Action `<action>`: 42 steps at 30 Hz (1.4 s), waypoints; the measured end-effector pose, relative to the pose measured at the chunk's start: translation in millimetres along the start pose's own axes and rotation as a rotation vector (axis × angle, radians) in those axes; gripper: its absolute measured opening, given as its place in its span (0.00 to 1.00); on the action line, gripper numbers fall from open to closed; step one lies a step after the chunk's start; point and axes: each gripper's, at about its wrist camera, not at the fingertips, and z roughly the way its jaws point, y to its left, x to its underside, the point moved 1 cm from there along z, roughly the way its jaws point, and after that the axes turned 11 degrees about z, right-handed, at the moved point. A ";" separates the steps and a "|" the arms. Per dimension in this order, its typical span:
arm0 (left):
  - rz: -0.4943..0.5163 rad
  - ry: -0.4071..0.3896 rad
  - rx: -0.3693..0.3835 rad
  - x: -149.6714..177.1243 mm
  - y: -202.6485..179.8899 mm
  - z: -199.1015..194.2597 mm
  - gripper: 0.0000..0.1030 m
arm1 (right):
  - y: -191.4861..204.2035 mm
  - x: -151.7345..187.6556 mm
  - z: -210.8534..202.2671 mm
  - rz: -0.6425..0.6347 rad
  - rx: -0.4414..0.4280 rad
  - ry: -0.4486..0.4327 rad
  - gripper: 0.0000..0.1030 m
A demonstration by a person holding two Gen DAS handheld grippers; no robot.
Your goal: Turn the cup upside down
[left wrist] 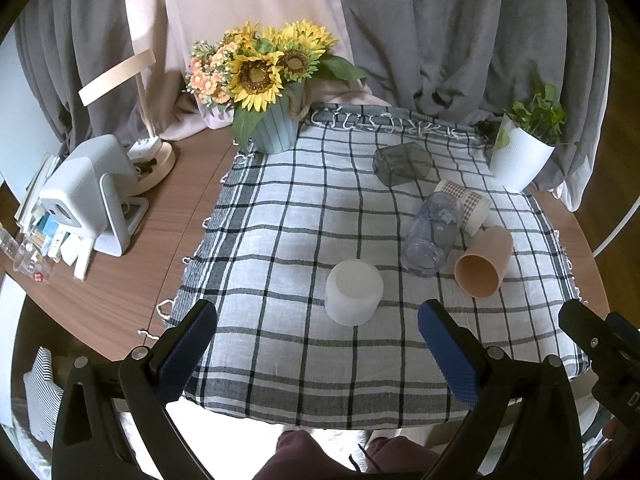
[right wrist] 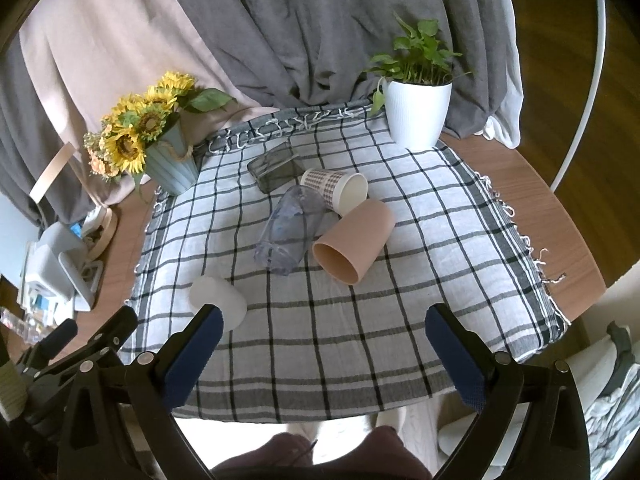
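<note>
A white frosted cup (left wrist: 353, 291) stands upside down on the checked cloth (left wrist: 280, 220), just beyond my left gripper (left wrist: 318, 344), which is open and empty. It also shows in the right wrist view (right wrist: 219, 297). A clear plastic cup (right wrist: 290, 229), a peach cup (right wrist: 354, 241), a checked paper cup (right wrist: 336, 190) and a dark grey glass (right wrist: 276, 169) lie on their sides in a cluster mid-cloth. My right gripper (right wrist: 320, 346) is open and empty, near the cloth's front edge, well short of the peach cup.
A blue pot of sunflowers (left wrist: 264, 88) stands at the cloth's back left. A white potted plant (right wrist: 416, 104) stands at the back right. A white device (left wrist: 92, 192), a lamp base and clutter sit on the wooden table (left wrist: 128, 280) at left. Grey curtains hang behind.
</note>
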 end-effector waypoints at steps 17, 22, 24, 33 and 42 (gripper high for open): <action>-0.002 0.008 0.003 2.0 1.8 -0.9 1.00 | 4.2 3.1 -2.3 -0.010 -0.006 0.010 0.99; -0.004 0.010 0.002 2.7 1.5 -0.1 1.00 | 4.0 2.9 -1.9 -0.009 -0.007 0.012 0.99; -0.003 0.011 0.002 2.8 1.4 0.3 1.00 | 4.0 2.7 -1.3 -0.011 -0.007 0.014 0.99; -0.002 0.014 0.000 3.4 1.1 1.0 1.00 | 3.4 2.7 2.7 -0.013 -0.008 0.023 0.99; -0.002 0.016 0.000 5.9 -0.3 4.2 1.00 | 3.1 2.4 3.9 -0.012 -0.007 0.025 0.99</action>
